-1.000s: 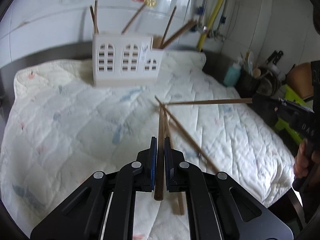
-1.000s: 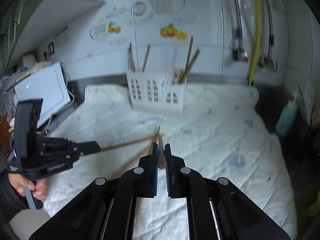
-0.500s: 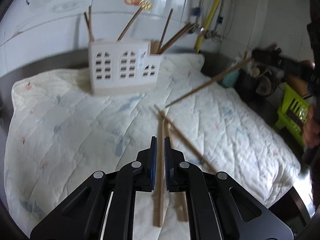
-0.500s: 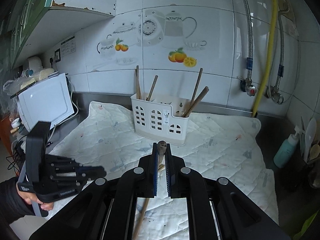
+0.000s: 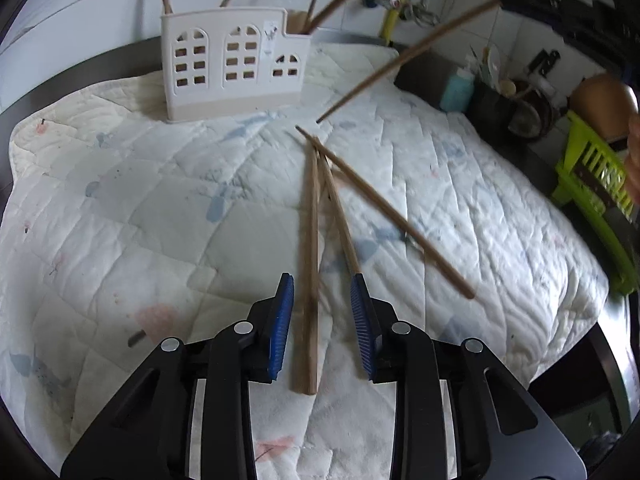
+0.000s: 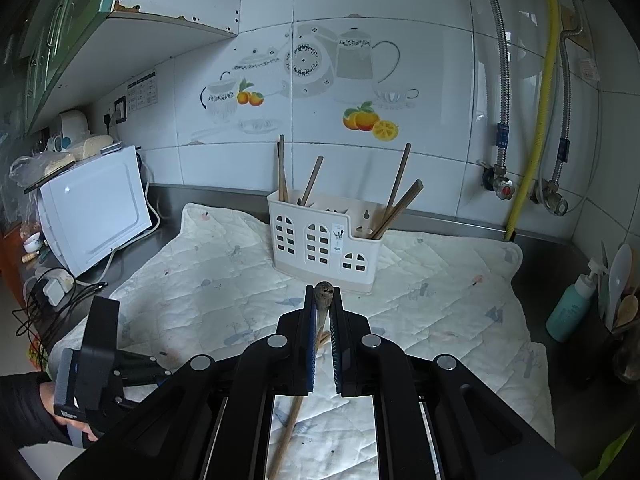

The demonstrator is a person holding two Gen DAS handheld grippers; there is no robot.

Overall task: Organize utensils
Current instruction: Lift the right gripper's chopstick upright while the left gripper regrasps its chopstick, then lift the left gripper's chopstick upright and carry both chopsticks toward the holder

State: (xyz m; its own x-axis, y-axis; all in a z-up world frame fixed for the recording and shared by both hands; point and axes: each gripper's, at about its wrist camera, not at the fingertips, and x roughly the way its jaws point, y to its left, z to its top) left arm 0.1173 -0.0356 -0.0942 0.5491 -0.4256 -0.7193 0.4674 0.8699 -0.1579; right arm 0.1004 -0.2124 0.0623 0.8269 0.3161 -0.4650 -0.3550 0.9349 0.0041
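Chopsticks lie loose before us on the quilted cloth (image 5: 120, 184) that covers the table. Nearest, our left tool (image 5: 322, 322) has just been opening its jaws; they now stand a little apart, and one chopstick (image 5: 310, 264) lies between the blue pads without either pad pressing on it, its thick end close to us and its thin end pointing away. A second chopstick (image 5: 340, 220) lies just beside it on the right, its thick end touching or close by the right pad. A third chopstick (image 5: 392, 220) slants off to the right across the cloth; the thin ends of all three meet at one spot.

Our right tool (image 6: 322, 300) has its jaws closed on a fourth chopstick (image 5: 408, 54), whose thick end sticks out at the fingertips in the right wrist view. In the left wrist view this stick hangs in the air, slanting down so that its thin end is just above the cloth beyond the three lying ones.

Farther back stands the white utensil holder (image 6: 324, 240) on the cloth, near the tiled wall (image 6: 400, 20), with several chopsticks leaning in its compartments.
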